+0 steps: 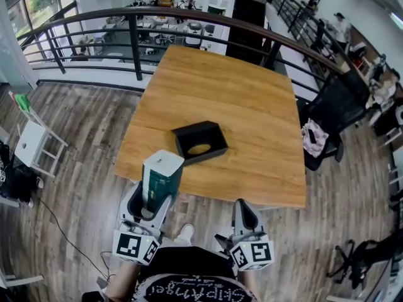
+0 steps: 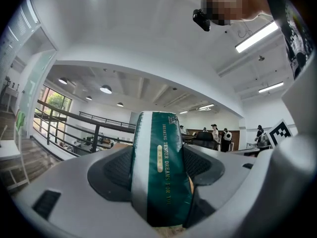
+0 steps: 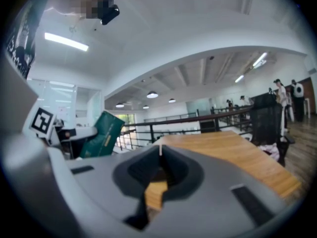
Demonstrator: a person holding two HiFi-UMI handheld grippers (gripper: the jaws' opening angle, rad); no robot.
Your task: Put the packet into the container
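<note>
A green and white packet (image 1: 161,177) stands upright in my left gripper (image 1: 150,201), which is shut on its lower part, just off the table's near edge. In the left gripper view the packet (image 2: 161,167) fills the gap between the jaws. The black container (image 1: 200,141), with an oval opening on top, sits on the wooden table (image 1: 252,106) a little beyond and to the right of the packet. My right gripper (image 1: 247,218) is shut and empty near the table's front edge; its own view shows the jaws closed at the right gripper (image 3: 159,155), with the packet (image 3: 101,134) off to its left.
A curved dark railing (image 1: 135,39) runs behind the table. A black office chair (image 1: 330,109) with a cloth on it stands at the table's right side. A small white stand (image 1: 31,145) is on the wooden floor at left. People stand far off at the right.
</note>
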